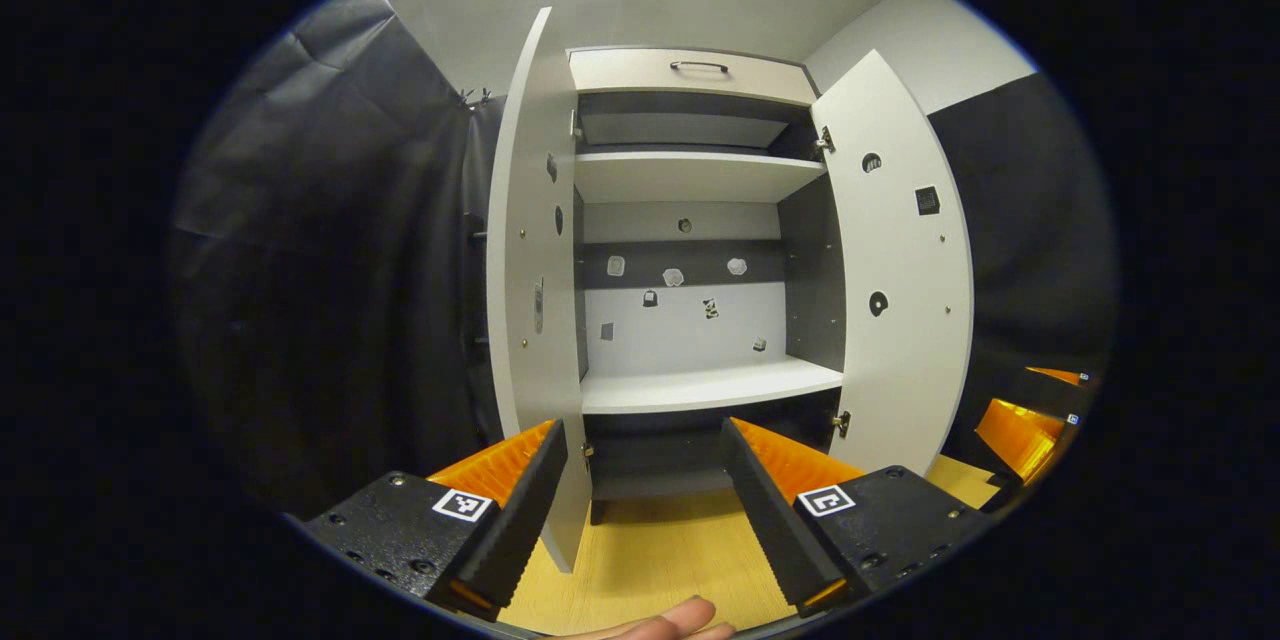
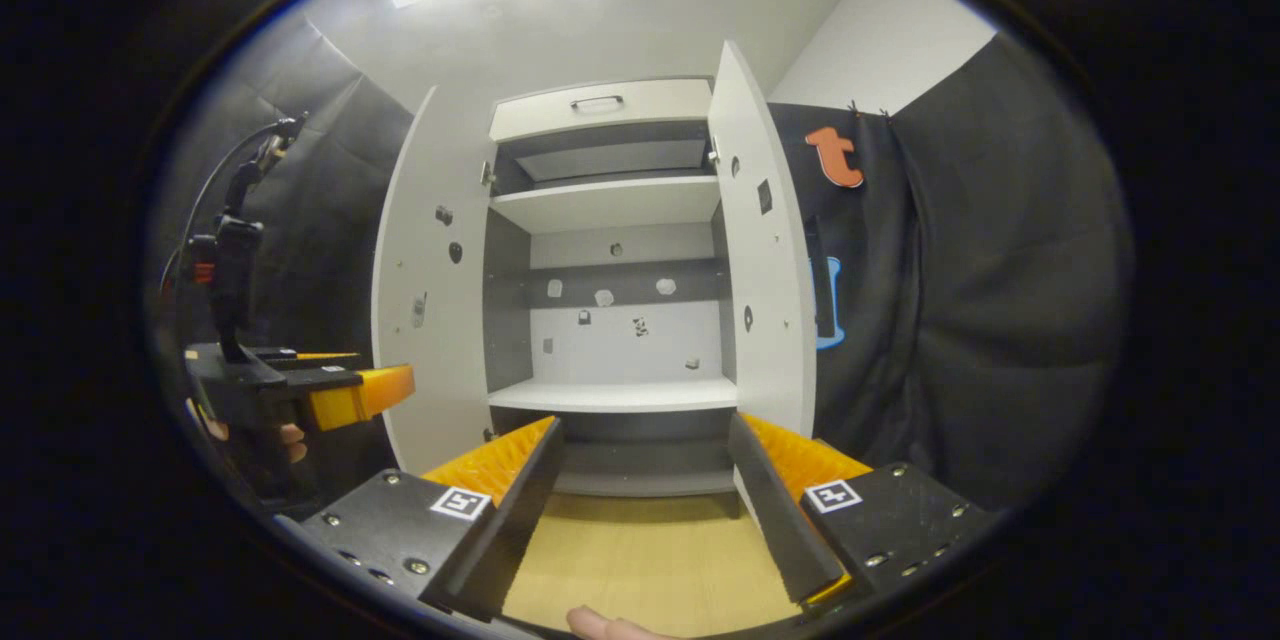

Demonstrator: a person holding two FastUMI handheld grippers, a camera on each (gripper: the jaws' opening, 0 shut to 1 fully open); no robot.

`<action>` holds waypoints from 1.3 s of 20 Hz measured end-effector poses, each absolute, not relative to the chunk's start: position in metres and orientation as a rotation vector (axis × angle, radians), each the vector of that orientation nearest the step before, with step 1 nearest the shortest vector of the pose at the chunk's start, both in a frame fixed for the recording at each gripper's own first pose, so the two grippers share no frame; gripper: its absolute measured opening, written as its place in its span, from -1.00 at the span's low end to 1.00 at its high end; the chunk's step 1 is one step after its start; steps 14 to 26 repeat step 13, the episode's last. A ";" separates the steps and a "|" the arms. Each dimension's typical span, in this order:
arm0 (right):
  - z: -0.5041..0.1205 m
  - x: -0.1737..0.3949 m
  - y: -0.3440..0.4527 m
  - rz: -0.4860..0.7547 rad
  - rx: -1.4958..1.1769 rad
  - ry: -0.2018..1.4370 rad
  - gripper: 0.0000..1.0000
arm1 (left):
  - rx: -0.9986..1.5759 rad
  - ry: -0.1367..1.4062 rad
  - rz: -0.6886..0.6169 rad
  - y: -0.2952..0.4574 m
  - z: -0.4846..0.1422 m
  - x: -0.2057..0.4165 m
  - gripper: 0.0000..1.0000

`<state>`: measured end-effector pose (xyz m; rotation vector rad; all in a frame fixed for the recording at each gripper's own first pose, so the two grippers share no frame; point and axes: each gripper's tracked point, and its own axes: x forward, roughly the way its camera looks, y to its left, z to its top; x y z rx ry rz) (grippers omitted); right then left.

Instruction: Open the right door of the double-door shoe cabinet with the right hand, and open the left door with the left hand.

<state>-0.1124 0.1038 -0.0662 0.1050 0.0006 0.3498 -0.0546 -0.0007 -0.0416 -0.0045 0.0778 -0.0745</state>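
Two doors of the shoe cabinet (image 1: 690,250) stand wide open. Its left door (image 1: 530,280) and right door (image 1: 900,270) swing out to the sides, showing white shelves inside. Left hand-held gripper (image 1: 645,490) has its fingers spread apart, holding nothing. Right hand-held gripper (image 2: 645,490) is spread apart too, empty, facing the cabinet over the wooden floor (image 2: 640,560).

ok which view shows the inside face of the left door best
The right gripper view: the left door turns its broad inner face to the camera, hinge fittings visible. In the left gripper view the same door stands nearly edge-on, a narrow strip.
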 end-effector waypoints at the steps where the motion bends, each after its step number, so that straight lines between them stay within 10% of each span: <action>1: -0.064 -0.113 0.103 0.350 0.103 -0.004 0.97 | -0.006 0.070 -0.071 -0.004 -0.040 -0.055 0.92; 26: -0.057 -0.105 0.093 0.319 0.106 -0.018 0.86 | -0.033 0.004 -0.068 -0.005 -0.030 -0.078 0.90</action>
